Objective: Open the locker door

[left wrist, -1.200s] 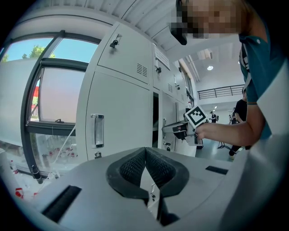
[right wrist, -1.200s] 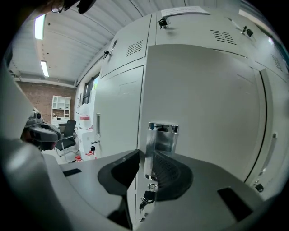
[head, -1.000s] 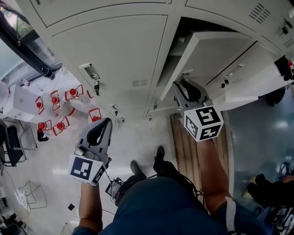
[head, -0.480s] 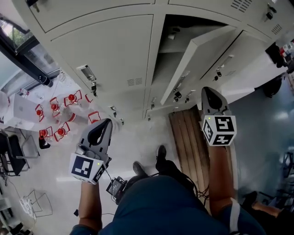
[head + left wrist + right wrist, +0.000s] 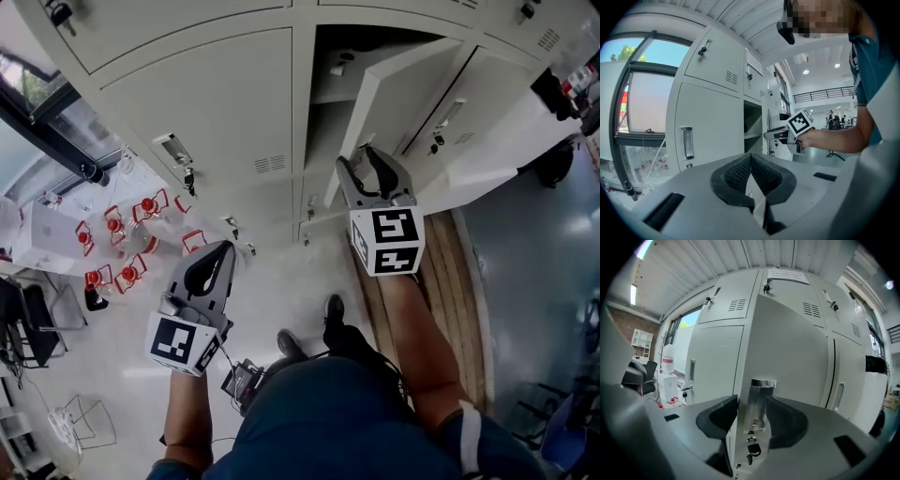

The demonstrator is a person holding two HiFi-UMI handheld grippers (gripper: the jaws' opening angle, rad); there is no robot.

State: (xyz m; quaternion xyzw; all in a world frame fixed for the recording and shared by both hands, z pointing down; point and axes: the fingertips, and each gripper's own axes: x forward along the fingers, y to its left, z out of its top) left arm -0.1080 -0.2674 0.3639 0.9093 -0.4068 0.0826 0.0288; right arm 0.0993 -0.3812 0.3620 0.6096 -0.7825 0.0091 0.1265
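Right fingers (image 5: 718,420) opening round door handle (image 5: 759,401), left fingers (image 5: 736,176) together, before white lockers (image 5: 206,103).

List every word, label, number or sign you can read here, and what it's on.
No text here can be read.
Paper notice on the upper locker door: print too small and blurred to read.

Head view looks steeply down from above the pale grey metal lockers (image 5: 206,103). Left gripper view faces them from well back; right gripper view sits close against the open locker door (image 5: 787,357), seen in all three.
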